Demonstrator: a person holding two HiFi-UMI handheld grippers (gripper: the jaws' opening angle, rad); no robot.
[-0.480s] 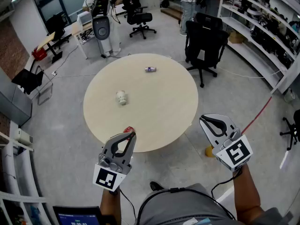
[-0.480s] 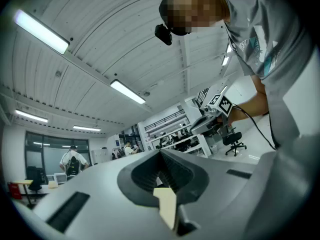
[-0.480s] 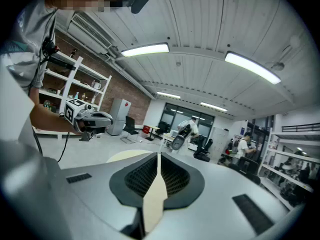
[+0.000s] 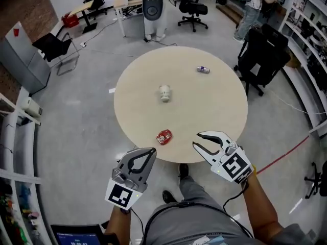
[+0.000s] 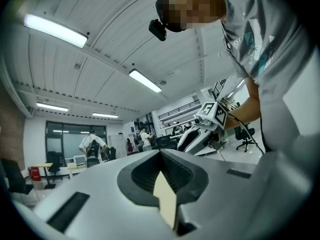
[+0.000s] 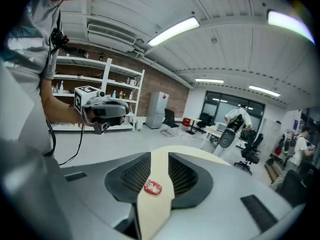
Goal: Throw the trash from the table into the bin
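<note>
The round table (image 4: 219, 111) carries all the trash, 3 pieces: 1 pale cup, 1 red crumpled wrapper, 1 small can. No bin can be picked out in any view.

2 grippers hang just off the table's near edge. The left gripper (image 4: 151, 151) has its jaws together with nothing in them. The right gripper (image 4: 196, 140) has its jaws a little apart and also empty.

The pale cup (image 4: 164, 93) lies on its side near the table's middle. The red crumpled wrapper (image 4: 164, 136) sits just inside the table's near edge, and the small can (image 4: 203, 70) lies towards the table's far right edge.

The wrapper is the nearest piece to both grippers. In the right gripper view it shows in the gap between the jaws (image 6: 152, 187), so the right gripper looks lined up on it, though not yet around it. It is too crumpled to show a clear long axis. The left gripper is closed and does not frame it.
</note>
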